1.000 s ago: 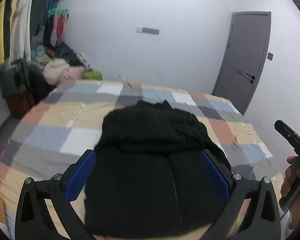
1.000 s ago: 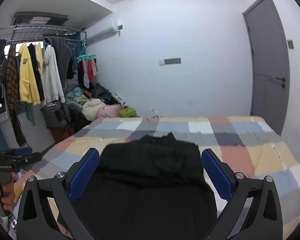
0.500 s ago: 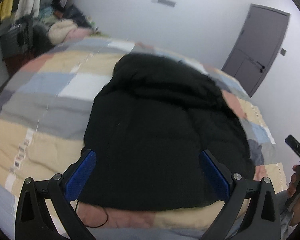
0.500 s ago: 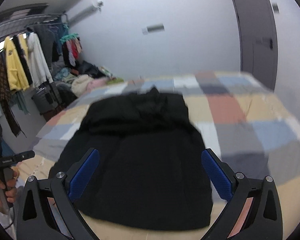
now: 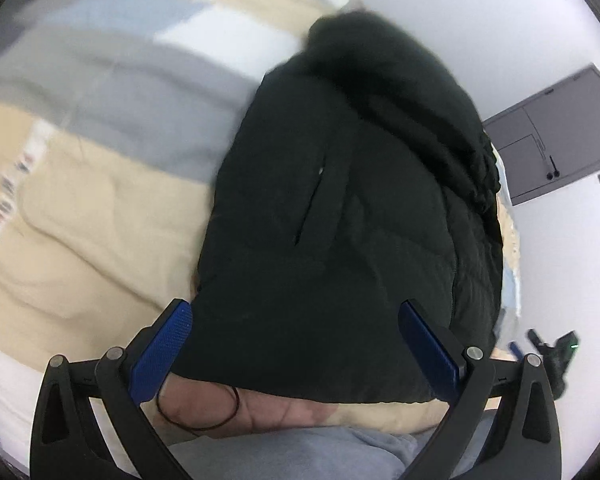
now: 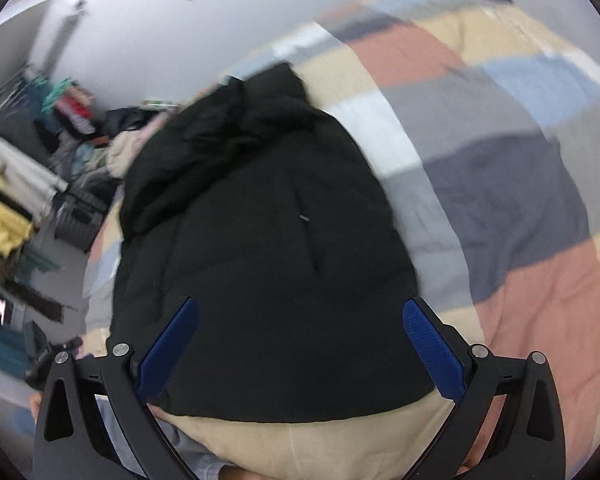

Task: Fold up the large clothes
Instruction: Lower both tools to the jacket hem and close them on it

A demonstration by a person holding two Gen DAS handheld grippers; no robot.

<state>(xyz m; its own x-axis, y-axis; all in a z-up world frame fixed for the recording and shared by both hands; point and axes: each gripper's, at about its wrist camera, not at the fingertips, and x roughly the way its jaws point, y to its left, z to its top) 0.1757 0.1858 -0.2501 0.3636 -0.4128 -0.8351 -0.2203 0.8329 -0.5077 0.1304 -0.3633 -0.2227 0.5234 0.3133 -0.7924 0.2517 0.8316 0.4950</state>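
Observation:
A black padded jacket [image 5: 340,208] lies flat on the patchwork bed cover [image 5: 92,208], hood end far away, hem toward me. In the left wrist view my left gripper [image 5: 296,348] hangs open just above the hem's left part, blue pads wide apart, nothing between them. The right wrist view shows the same jacket [image 6: 260,240] with my right gripper [image 6: 300,344] open over the hem's right part, also holding nothing. The other gripper [image 5: 552,350] appears small at the lower right of the left wrist view.
The bed cover [image 6: 520,200] spreads wide to the right of the jacket. A thin dark cord loop [image 5: 198,412] lies near the bed's front edge. A grey door [image 5: 560,152] stands on the far right. Hanging clothes and a cluttered rack [image 6: 24,176] fill the left.
Both grippers have dropped and tilted down toward the jacket's hem, which now fills both views. Both stay open.

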